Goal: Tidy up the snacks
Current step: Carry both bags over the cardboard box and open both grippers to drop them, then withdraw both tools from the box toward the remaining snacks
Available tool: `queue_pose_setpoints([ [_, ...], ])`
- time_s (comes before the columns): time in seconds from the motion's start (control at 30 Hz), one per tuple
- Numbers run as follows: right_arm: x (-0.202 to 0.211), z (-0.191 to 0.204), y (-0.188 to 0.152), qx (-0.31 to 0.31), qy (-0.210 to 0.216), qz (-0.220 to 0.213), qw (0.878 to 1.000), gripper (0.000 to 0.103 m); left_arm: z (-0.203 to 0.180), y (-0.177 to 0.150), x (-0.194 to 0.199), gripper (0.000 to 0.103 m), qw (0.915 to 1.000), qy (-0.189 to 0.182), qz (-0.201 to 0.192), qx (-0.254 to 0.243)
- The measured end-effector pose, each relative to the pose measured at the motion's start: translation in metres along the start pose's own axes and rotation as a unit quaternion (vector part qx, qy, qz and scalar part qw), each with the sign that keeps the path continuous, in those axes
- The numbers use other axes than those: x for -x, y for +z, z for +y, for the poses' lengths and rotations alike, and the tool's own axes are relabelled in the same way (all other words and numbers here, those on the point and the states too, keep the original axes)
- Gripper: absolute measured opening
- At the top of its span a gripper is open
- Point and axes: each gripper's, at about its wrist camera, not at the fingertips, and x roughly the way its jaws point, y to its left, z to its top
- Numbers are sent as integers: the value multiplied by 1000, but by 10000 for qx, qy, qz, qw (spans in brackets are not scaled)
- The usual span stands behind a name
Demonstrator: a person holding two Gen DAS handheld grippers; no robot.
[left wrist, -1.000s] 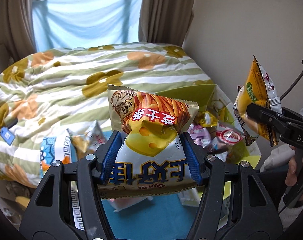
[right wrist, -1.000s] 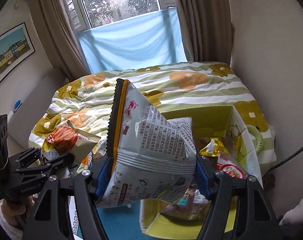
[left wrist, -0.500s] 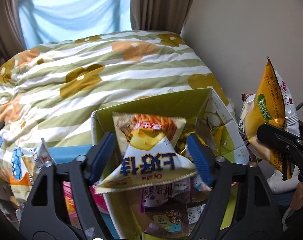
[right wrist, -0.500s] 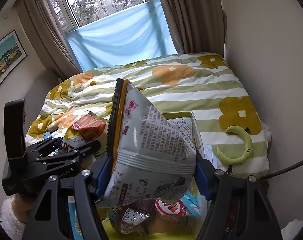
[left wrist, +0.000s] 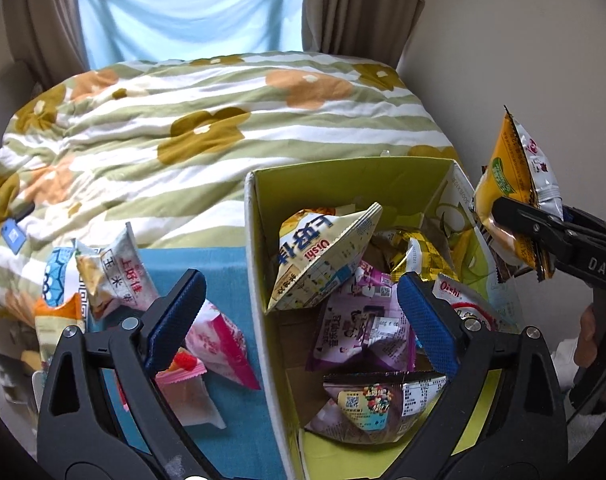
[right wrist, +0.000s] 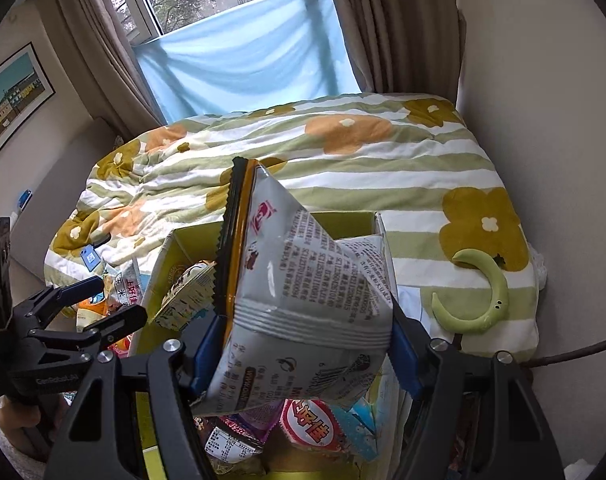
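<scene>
Snacks fill the yellow-green box (left wrist: 343, 178) at the foot of the bed, and one more bag hangs over it.

Left gripper (left wrist: 299, 320) has its jaws opening with nothing between them, one blue pad either side of the box's left wall; beyond it the cream cheese-stick bag (left wrist: 323, 256) lies tilted on the purple packets (left wrist: 359, 328) inside the box. Right gripper (right wrist: 303, 346) pinches the grey-and-orange bag (right wrist: 303, 288) above the box, its sealed edge pointing up. Left of the box, loose packets (left wrist: 111, 276) lie on a blue cloth (left wrist: 219, 264). Behind the box spreads a green-striped flowered duvet (left wrist: 223, 120), with a green crescent toy (right wrist: 483, 296) on it to the right, then brown curtains (right wrist: 391, 20), a window and a framed picture (right wrist: 11, 96) on the left wall.
</scene>
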Motion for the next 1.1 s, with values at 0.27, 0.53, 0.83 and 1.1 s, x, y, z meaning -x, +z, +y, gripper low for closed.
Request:
queue_pose_setpoints([
  [0.27,-36,8,19,179,-34,-34,9998,74,12,-17,-4,96,9994,146,283,99],
  [0.53,-31,17,7,304,0,-439,9986,99,15,-25,6,96,9997,84,225,80],
  [0.83,-7,22,-3,208,76,-494,9985,99,19,-38,34,96,9999,102,34,103],
  [1.1,8,42,-12,396,351,-437,9976,99,41,-71,67,96,9986,428,-77,288],
])
